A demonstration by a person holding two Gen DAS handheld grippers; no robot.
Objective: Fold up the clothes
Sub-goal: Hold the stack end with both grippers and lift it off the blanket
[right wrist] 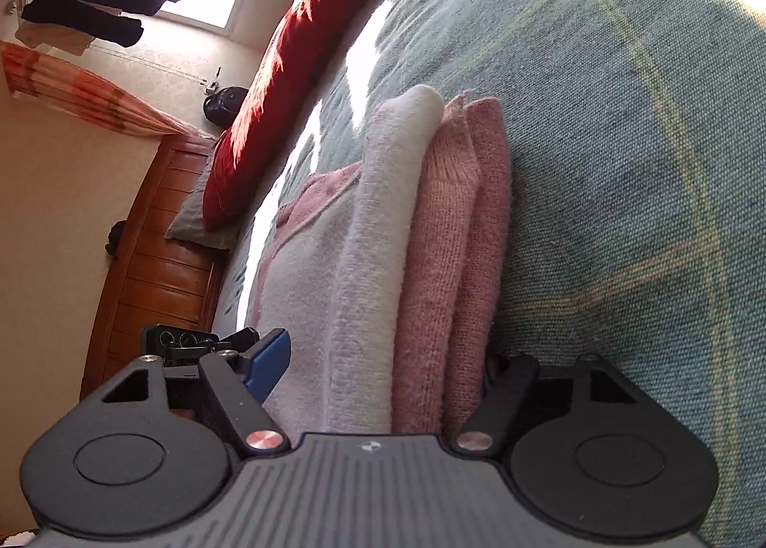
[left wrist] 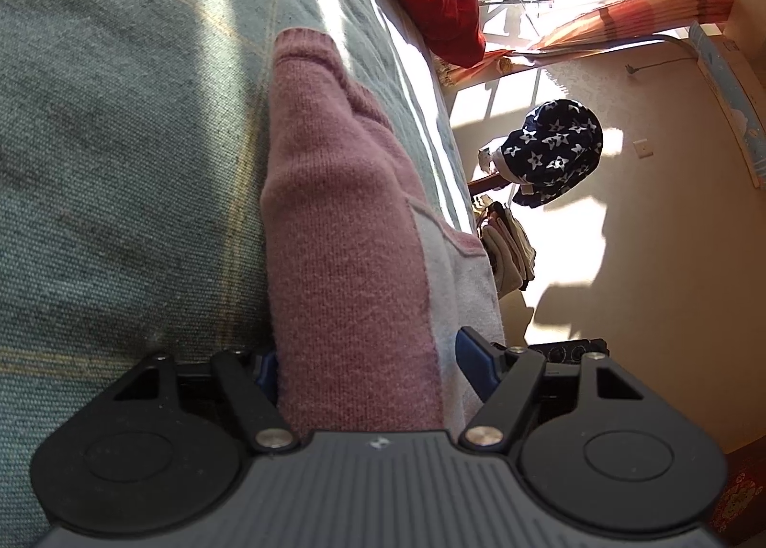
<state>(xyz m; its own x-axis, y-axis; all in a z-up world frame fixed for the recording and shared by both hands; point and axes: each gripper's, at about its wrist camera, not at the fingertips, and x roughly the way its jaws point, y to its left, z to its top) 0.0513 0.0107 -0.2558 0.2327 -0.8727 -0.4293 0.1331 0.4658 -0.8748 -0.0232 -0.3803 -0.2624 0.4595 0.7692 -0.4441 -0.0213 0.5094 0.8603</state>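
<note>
Sweater stack sits betw. both grippers' fingers, long axis running straight ahead on bed; left gripper & right gripper fingers apart, straddling folded edge.

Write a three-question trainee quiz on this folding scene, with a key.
1. True or false: the pink sweater lies folded in layers on the green bedspread.
2. Multiple choice: what sits between the jaws of the right gripper? A) a red pillow B) the folded sweater C) nothing
3. Fill in: the left gripper straddles the sweater, and the fabric with stars beyond the bed is dark ____.

Key: 1 true; 2 B; 3 blue.
</note>
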